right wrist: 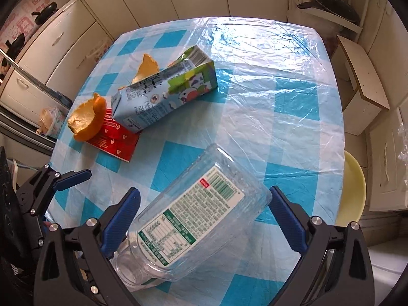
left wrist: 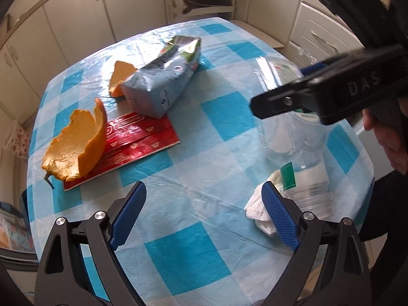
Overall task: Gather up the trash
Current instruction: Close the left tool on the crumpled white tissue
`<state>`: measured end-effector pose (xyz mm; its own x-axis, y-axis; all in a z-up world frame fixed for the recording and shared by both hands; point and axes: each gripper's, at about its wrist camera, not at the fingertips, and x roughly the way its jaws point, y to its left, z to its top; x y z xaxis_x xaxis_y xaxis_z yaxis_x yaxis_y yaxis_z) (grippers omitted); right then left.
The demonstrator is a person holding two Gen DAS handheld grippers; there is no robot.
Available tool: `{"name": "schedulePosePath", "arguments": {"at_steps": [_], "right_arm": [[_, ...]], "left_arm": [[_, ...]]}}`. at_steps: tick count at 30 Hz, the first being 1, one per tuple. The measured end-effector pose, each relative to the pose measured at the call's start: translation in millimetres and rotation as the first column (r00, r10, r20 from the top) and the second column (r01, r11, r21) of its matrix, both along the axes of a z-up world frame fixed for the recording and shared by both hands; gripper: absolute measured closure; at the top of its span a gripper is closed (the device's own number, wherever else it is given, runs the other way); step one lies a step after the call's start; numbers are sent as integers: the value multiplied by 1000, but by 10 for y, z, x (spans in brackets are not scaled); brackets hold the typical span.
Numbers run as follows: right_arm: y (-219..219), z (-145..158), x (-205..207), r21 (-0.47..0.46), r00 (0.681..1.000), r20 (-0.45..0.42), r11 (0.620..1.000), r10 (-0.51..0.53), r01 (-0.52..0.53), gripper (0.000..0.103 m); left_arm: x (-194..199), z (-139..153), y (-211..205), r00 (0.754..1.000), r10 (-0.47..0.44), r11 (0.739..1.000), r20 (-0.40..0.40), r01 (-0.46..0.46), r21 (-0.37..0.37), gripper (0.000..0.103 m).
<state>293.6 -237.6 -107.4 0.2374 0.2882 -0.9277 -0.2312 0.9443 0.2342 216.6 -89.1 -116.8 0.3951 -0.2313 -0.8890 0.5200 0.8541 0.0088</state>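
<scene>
Two sets of tongs gape apart over the table (right wrist: 293,81): right gripper (right wrist: 204,219) straddles the clear plastic jar (right wrist: 193,216), long axis slanting across its fingers, mouth toward the camera, while left gripper (left wrist: 204,214) hangs beside the tissue (left wrist: 257,211), holding nothing.

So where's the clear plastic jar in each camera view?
Left wrist: the clear plastic jar lies at right, partly behind the right gripper.
Right wrist: bottom centre, between the open fingers, label up.
Shared landmark: the blue milk carton beside the orange peel.
</scene>
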Motion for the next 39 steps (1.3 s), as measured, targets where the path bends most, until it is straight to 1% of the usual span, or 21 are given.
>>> {"name": "schedulePosePath", "arguments": {"at_steps": [3,4,6,9,11,12,19,22,23,24,26,28,29,30,31,32,33,34,37,39], "right_arm": [[52,30,-32,-33,998,41,998,56,-55,8],[61,58,-47,-56,995,64,996,76,-73,8],[93,107,-54,-127,987,112,987,113,-98,8],[52,158,-38,-210,979,162,974,120,-85,10],[5,167,-24,-250,977,180,966,115,-67,11],[-33,167,-14,-257,978,179,965,104,-56,11],[-240,242,-13,-157,996,92,987,-9,24,11],[-307,179,-26,-69,999,-6,997,-40,39,10],[-285,133,-32,-35,999,-37,999,-32,31,10],[-232,93,-40,-22,999,-51,1000,-15,13,10],[-100,95,-80,-71,999,-23,997,32,-34,10],[53,137,-127,-152,992,41,982,117,-109,10],[141,167,-166,-238,980,92,959,179,-153,10],[197,176,-198,-311,966,123,933,229,-181,10],[264,170,-239,-410,944,148,887,296,-214,11],[274,151,-248,-454,933,150,861,326,-228,11],[258,137,-242,-470,932,145,852,331,-230,13],[221,133,-221,-458,938,141,861,316,-221,15],[86,205,-152,-375,961,142,911,239,-171,15],[-36,286,-120,-311,978,137,944,158,-109,14]], "left_arm": [[-69,-67,-78,999,-39,998,18,38,54,15],[-85,-59,-89,998,-47,997,29,46,62,15],[-71,-59,-82,999,-51,997,20,49,60,15],[-47,-77,-51,999,-44,998,3,44,42,15],[-40,-80,-45,999,-44,998,2,44,40,15],[-41,-80,-47,999,-45,998,3,45,42,15],[-39,-84,-51,999,-44,998,4,44,42,15],[-38,-85,-49,999,-45,998,4,45,44,15],[-41,-85,-50,999,-45,998,5,45,44,15],[-41,-85,-51,999,-46,998,6,45,45,15],[-43,-84,-56,999,-47,998,10,46,48,15],[-50,-81,-55,999,-48,998,15,47,49,15],[-50,-80,-55,999,-48,998,16,47,48,15],[-54,-79,-59,999,-47,998,15,46,48,15],[-53,-78,-59,999,-48,998,13,47,47,15],[-54,-76,-60,999,-47,998,13,47,47,15],[-56,-75,-63,999,-48,998,14,47,48,15],[-56,-75,-64,999,-49,998,15,48,49,15],[-58,-72,-73,999,-52,997,13,51,54,15],[-51,-46,-61,998,-55,997,6,54,48,15]]}}
